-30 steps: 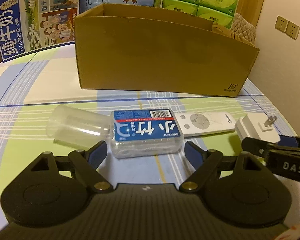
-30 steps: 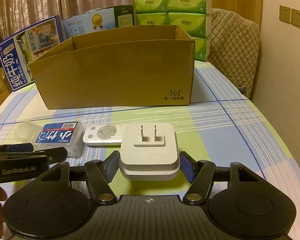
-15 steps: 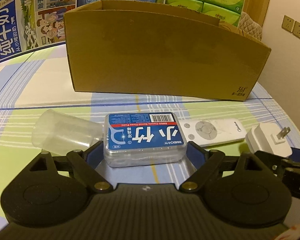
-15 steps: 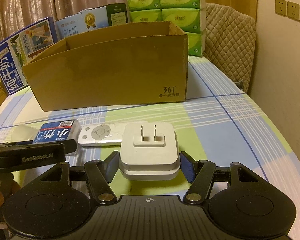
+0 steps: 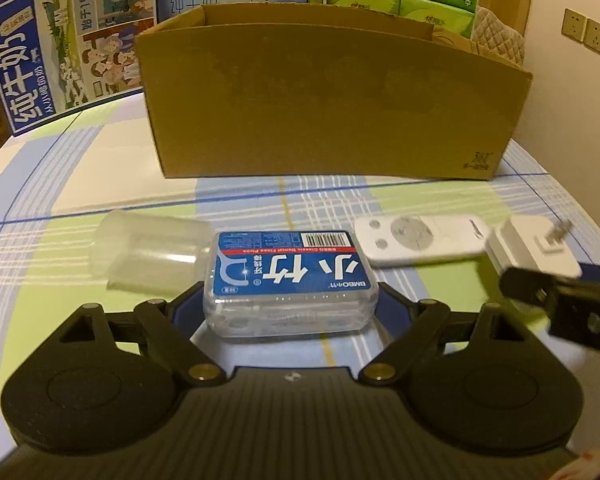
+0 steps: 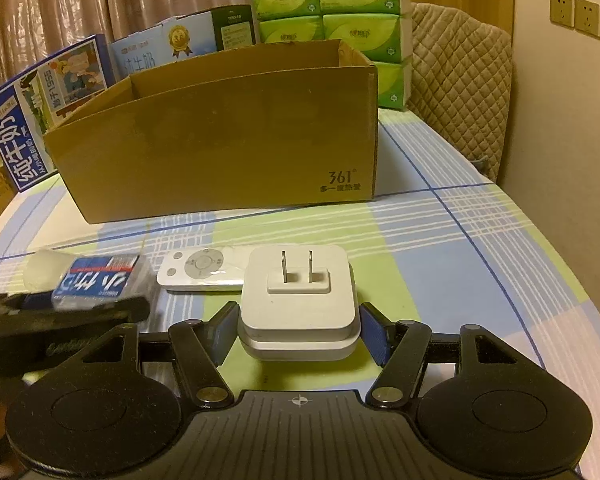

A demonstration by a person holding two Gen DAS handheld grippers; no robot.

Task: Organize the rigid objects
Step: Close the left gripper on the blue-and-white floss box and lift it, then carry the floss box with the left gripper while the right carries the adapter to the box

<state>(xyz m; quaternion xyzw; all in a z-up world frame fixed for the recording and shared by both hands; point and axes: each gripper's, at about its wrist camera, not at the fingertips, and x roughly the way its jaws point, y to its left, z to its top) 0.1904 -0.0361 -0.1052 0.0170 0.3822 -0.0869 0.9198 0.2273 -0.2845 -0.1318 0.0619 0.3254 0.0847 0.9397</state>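
Note:
My left gripper (image 5: 290, 304) is shut on the clear floss-pick box with a blue label (image 5: 290, 276), held just above the cloth. My right gripper (image 6: 298, 328) is shut on the white plug adapter (image 6: 298, 300), prongs up. The floss box also shows in the right wrist view (image 6: 100, 280), and the adapter in the left wrist view (image 5: 534, 248). A white remote (image 5: 418, 238) lies between them on the cloth. A clear plastic cup (image 5: 148, 252) lies on its side left of the floss box. The open cardboard box (image 5: 332, 100) stands behind them.
Milk cartons (image 5: 60, 48) and green tissue packs (image 6: 332, 4) stand behind the cardboard box. A quilted chair (image 6: 460, 80) is at the back right by the wall. The checked tablecloth (image 6: 480, 260) reaches to the table's right edge.
My left gripper moved forward around the floss box, closed on it and raised it slightly. My right gripper rose a little with the adapter in it.

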